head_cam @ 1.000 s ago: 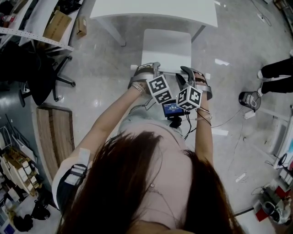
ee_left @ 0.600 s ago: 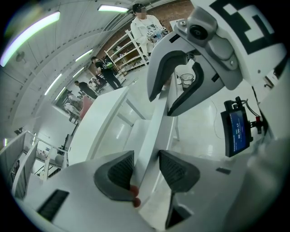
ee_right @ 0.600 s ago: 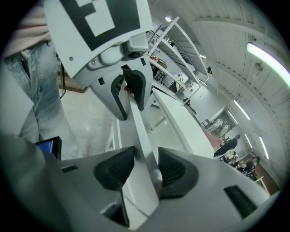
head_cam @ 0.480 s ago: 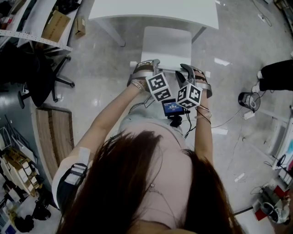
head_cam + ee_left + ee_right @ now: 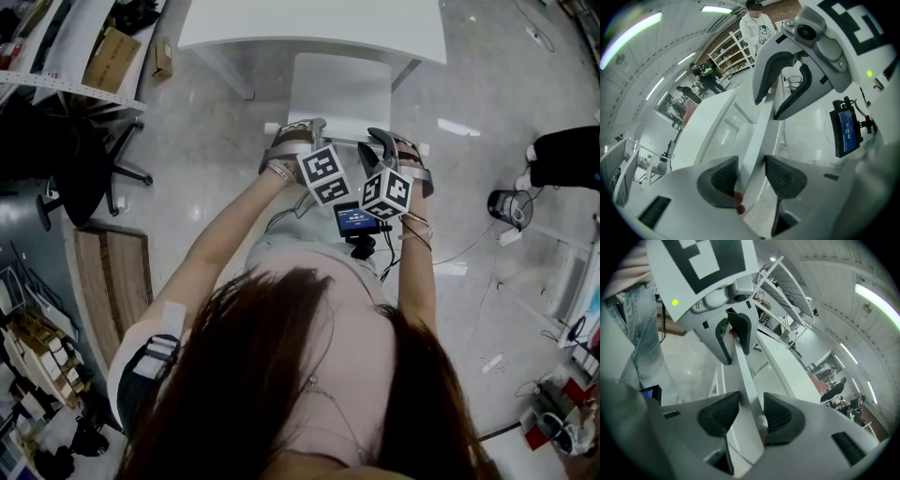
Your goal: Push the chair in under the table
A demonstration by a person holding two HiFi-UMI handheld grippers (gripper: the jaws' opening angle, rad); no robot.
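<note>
Both grippers and the white chair [image 5: 339, 89] have slid nearer the table [image 5: 309, 23], left gripper [image 5: 752, 168] and right gripper [image 5: 750, 411] each clamped on its backrest [image 5: 347, 142], so the seat's front seems just under the tabletop, most still to go

Right claw [image 5: 749, 415] tight on white chair back [image 5: 745, 380], left claw [image 5: 734, 339] beyond.

table [image 5: 309, 23] edge over the chair [image 5: 339, 89] front, table legs [image 5: 228, 70] flanking it, open floor [image 5: 216, 131] either side, office chair [image 5: 89, 173] far left
</note>
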